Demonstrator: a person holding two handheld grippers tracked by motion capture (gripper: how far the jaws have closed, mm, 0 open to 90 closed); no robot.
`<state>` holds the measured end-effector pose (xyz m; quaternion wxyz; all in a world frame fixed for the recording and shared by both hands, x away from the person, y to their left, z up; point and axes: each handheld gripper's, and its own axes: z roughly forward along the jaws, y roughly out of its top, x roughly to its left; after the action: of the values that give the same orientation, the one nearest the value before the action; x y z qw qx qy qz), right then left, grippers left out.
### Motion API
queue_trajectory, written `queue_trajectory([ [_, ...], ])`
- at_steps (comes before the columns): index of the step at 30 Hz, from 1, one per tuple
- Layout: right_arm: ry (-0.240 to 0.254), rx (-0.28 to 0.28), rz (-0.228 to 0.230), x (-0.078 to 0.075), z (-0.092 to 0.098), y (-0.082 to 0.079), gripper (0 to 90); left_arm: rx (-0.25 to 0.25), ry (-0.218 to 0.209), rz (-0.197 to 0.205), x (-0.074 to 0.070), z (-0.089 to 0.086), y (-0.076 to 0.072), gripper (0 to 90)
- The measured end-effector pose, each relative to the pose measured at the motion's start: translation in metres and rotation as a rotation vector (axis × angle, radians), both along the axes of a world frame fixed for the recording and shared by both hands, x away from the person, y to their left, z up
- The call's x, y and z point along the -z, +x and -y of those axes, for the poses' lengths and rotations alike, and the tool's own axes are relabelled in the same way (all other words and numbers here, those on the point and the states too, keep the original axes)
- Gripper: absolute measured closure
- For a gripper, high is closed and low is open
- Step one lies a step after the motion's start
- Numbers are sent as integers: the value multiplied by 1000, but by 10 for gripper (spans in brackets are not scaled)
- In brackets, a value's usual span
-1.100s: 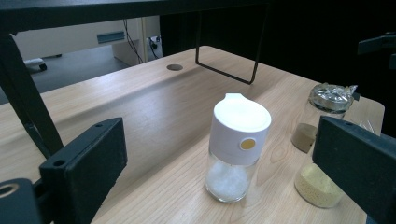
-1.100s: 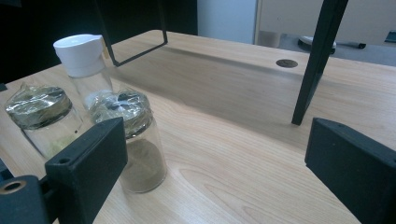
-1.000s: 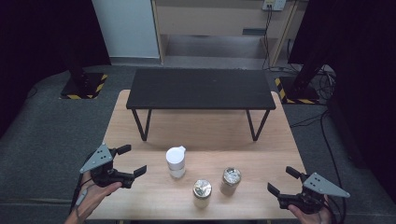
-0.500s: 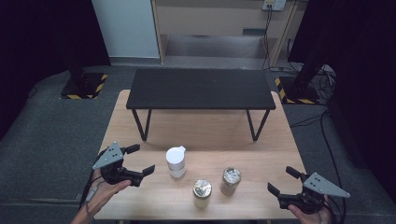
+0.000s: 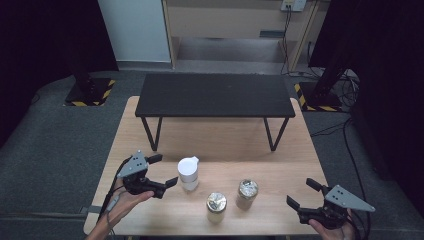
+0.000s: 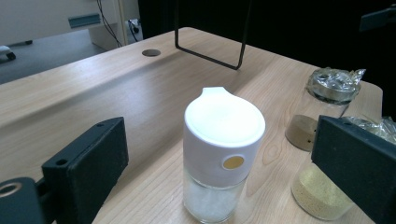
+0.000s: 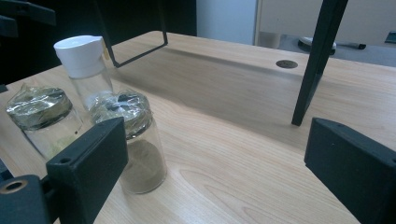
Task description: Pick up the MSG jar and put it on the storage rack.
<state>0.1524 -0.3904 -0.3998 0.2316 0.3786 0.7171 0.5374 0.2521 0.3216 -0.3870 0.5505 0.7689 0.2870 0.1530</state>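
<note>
Jaws on the left gripper [image 5: 161, 172] are gaping wide, holding nothing, lining up on the white-capped shaker [image 5: 188, 173] sitting mid-table. Right gripper [image 5: 306, 194] is idling open, empty. Risk: clipping that top-heavy cap and toppling it into the foil-topped jars [image 5: 216, 207].

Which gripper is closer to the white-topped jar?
Left. The left gripper is open right beside the white-topped jar; the right gripper sits far off, past both foil-topped jars.

One white-capped clear glass shaker [image 5: 188, 173] stands on the worktop. Two foil-topped glass jars [image 5: 216, 207] [image 5: 247, 193] stand there too
</note>
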Motion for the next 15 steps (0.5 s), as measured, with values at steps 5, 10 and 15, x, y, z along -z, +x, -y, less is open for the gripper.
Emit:
queue_trajectory([
  [5, -1, 0, 1, 0, 0, 0, 69, -3, 15, -10, 4, 9, 3, 29],
  [10, 0, 0, 2, 0, 0, 0, 69, -3, 39, 2, 6, 18, 5, 30],
  [15, 1, -1, 4, 0, 0, 0, 70, -10, 43, -2, 9, 24, 7, 30],
])
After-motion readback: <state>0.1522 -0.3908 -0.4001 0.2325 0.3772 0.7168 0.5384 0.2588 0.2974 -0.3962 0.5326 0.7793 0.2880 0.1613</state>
